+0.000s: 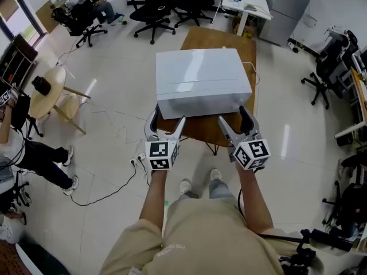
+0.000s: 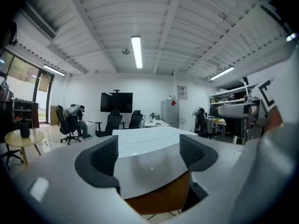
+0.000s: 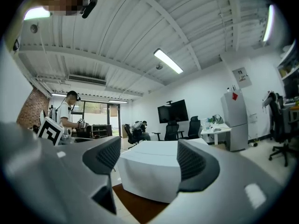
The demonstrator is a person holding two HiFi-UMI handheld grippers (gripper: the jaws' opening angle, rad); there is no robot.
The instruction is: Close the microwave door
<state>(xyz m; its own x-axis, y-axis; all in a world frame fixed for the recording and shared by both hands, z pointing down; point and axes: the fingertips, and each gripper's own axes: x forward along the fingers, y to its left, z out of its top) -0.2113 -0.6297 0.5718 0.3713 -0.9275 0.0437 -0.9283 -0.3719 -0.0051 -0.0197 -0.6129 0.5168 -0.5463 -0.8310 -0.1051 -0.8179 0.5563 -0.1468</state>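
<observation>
A white microwave (image 1: 200,79) stands on a brown wooden table (image 1: 221,39). Its sides look flat, and no door stands out from it. In the head view both grippers hang level just before its near face, apart from it. My left gripper (image 1: 167,119) is at the near left corner, open with nothing between its jaws. My right gripper (image 1: 232,116) is at the near right corner, also open and empty. The left gripper view looks between the left gripper (image 2: 149,153) jaws at the microwave (image 2: 145,164). The right gripper view frames the microwave (image 3: 149,171) between the right gripper (image 3: 147,160) jaws.
A small round table (image 1: 49,90) with a dark object stands at the left, with a person (image 1: 34,159) near it. Office chairs (image 1: 155,10) and a white desk (image 1: 246,2) stand behind. A power strip with cable (image 1: 137,159) lies on the floor by my left foot.
</observation>
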